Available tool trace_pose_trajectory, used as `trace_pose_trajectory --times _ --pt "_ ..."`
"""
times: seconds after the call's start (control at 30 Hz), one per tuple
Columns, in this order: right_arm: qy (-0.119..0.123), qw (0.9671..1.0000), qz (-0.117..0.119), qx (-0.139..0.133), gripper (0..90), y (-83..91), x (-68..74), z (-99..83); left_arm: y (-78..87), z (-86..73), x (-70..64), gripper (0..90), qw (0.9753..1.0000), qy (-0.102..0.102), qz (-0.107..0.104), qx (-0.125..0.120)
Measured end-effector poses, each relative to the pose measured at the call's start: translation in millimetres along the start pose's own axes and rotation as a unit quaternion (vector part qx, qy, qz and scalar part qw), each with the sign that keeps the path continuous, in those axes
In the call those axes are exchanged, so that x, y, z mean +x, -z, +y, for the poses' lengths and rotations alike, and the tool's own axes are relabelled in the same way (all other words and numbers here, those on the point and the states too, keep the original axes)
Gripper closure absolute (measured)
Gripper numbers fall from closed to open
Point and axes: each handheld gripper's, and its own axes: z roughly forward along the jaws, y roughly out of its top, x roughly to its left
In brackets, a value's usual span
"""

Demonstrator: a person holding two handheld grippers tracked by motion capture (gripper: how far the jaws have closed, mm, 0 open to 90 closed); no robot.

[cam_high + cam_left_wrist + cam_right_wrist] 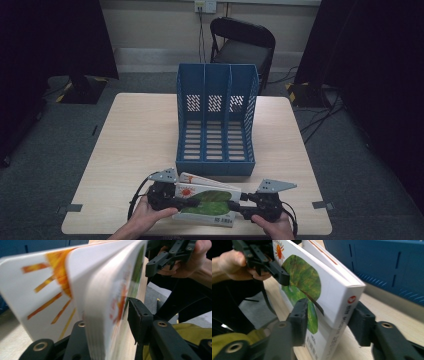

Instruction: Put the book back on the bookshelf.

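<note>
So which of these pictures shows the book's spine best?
The right gripper view: the book turns its white spine, with a red logo and print, toward the camera. The high view shows mainly its green cover; the left gripper view shows blurred page edges.

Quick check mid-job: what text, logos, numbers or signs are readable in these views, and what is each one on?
No text can be read as words.
White picture book with green leaf and orange sun: orange title letters on the cover, blurred.
Spine: red round logo and grey lettering, too blurred to read.
Cover's lower corner: barcode, digits too small.
Blue three-slot plastic file rack: no text visible.
</note>
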Motion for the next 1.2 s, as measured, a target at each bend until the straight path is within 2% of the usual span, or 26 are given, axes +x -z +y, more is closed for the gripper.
trace_pose_trajectory --times 0.03,0.07,0.1,0.3,0.37,0.43,0.5,0.57,0.63,0.73,0.83,0.97,1.1,1.2 --pt "0.000 1.0000 0.000 0.000 53.3 0.0 0.0 0.0 0.0 0.0 0.0 62.9 1.0000 0.000 0.000 0.000" --pt "0.006 0.9999 0.007 0.004 53.2 2.9 1.7 0.0 -0.4 0.3 -1.5 61.4 0.9999 -0.012 0.006 0.005" --pt "0.008 0.9998 0.015 0.007 53.4 4.2 1.8 0.1 -0.2 0.1 -1.6 60.6 0.9999 -0.014 0.006 0.005" --pt "0.018 0.9988 0.037 0.026 52.3 -0.1 1.1 0.7 -0.4 -0.4 -0.5 59.8 0.9999 -0.016 -0.001 0.005" --pt "0.023 0.9985 0.038 0.033 52.1 -3.7 1.9 0.4 -0.5 -0.3 -0.2 59.6 0.9999 -0.016 -0.001 0.006" --pt "0.035 0.9978 0.029 0.049 54.1 -13.6 4.5 0.1 -0.4 -0.3 -0.6 59.3 0.9999 -0.016 -0.001 0.006" --pt "0.045 0.9972 0.017 0.057 58.8 -19.4 6.1 0.5 -0.3 -0.1 -0.9 58.3 0.9998 -0.016 0.000 0.007" --pt "0.052 0.9968 0.016 0.058 59.1 -20.7 7.1 0.9 -0.3 0.4 -1.0 57.1 0.9999 -0.016 0.002 0.007" --pt "0.055 0.9965 0.021 0.059 61.2 -19.6 7.8 0.4 1.3 1.1 -0.4 54.8 1.0000 -0.007 0.004 0.002" --pt "0.066 0.9960 0.024 0.055 67.9 -16.5 10.4 0.5 10.2 1.6 3.0 50.2 0.9996 -0.001 0.023 -0.016" --pt "0.077 0.9953 0.021 0.055 70.1 -14.5 14.1 0.6 19.5 0.1 9.9 48.2 0.9991 0.017 0.021 -0.032" --pt "0.091 0.9940 0.016 0.058 70.7 -13.0 17.7 3.3 20.1 0.0 9.2 47.2 0.9992 0.016 0.020 -0.032" --pt "0.100 0.9932 0.009 0.059 71.5 -7.1 13.8 5.2 21.3 1.2 10.7 43.8 0.9984 0.022 0.031 -0.041" --pt "0.094 0.9943 0.001 0.050 73.3 -0.7 6.5 6.6 23.7 1.8 14.4 41.0 0.9974 0.031 0.042 -0.049"
